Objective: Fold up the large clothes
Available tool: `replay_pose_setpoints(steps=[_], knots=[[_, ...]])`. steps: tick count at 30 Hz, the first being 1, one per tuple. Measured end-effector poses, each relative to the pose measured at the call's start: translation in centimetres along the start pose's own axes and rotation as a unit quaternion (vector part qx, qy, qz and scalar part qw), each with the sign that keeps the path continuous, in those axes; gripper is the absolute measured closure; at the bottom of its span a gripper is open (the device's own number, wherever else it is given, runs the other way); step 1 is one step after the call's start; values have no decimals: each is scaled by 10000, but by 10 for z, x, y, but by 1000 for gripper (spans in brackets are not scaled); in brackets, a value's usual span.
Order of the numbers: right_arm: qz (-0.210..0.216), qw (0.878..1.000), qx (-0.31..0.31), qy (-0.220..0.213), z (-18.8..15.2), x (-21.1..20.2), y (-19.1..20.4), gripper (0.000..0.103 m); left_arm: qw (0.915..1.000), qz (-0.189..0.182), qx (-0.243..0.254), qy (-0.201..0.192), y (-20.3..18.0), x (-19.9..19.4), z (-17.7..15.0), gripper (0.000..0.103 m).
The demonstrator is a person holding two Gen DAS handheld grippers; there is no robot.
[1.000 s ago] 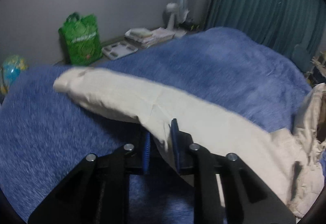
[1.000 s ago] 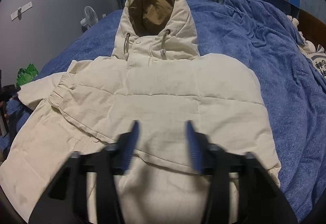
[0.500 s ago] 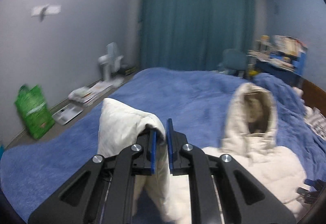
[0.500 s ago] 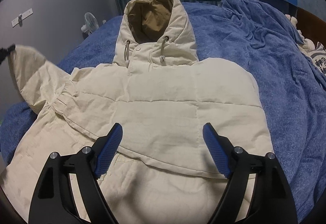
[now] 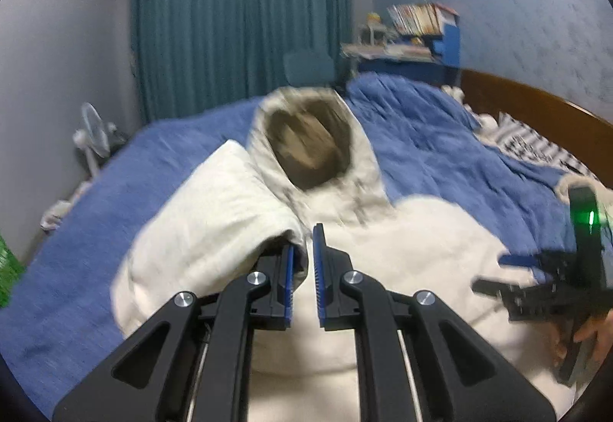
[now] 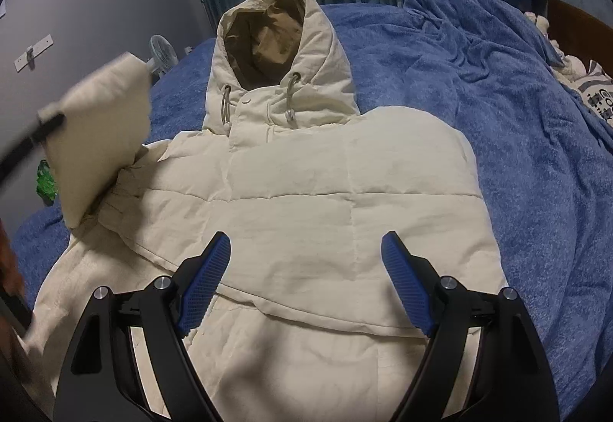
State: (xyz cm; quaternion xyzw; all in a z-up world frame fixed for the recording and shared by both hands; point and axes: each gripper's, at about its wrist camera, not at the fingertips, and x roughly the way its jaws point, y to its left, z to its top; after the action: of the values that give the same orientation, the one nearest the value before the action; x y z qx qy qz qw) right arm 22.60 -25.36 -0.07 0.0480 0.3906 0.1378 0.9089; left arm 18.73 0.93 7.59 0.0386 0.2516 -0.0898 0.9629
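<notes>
Puffy cream jacket [image 6: 306, 199] lies flat on the blue blanket [image 6: 517, 153]. My left gripper [image 5: 303, 276] pinches its sleeve [image 6: 99, 138] cuff, raised beside the hood; right gripper [image 6: 306, 288] gapes empty over the chest (soft, bulky, springy: grab seams).

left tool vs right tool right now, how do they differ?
The left tool is shut on the jacket sleeve; the right tool is open and holds nothing. The left one carries the sleeve raised off the blue blanket; the right one hangs over the jacket body. Both have blue pads on black arms.
</notes>
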Motion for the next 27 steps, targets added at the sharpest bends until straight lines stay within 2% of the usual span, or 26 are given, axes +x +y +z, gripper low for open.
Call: replay_pose_setpoints(steps=[5,8,10,11,12,14,20,21,24,27], knots=[[-23,10000,41,42,1,1,1,25,9954,-275,464,792,-27,37,-43,96],[-18,10000,21,-11,3,-1,4,25,9923,-445,440,1072,-32,46,-58,93],[-52,10000,-16,-17,4,0,7,25,9905,-659,343,1157,-30,46,-62,82],[-54,10000,-16,-1,4,0,8,25,9900,-759,291,1155,-29,42,-63,65],[-56,10000,-15,13,3,1,8,25,9904,-797,230,1109,-28,38,-63,44],[-72,10000,-20,42,4,2,10,25,9924,-773,184,943,-28,29,-62,34],[-100,9999,59,-82,16,-12,17,25,9936,-565,-5,975,-19,15,-55,32],[-113,9999,57,-105,18,-15,19,25,9944,-438,-88,959,-14,11,-53,29],[-128,9998,39,-163,21,-23,27,25,9953,-215,-351,881,7,1,-49,27],[-103,9997,-94,-207,19,-31,41,25,9939,241,-810,709,41,-9,-45,25]])
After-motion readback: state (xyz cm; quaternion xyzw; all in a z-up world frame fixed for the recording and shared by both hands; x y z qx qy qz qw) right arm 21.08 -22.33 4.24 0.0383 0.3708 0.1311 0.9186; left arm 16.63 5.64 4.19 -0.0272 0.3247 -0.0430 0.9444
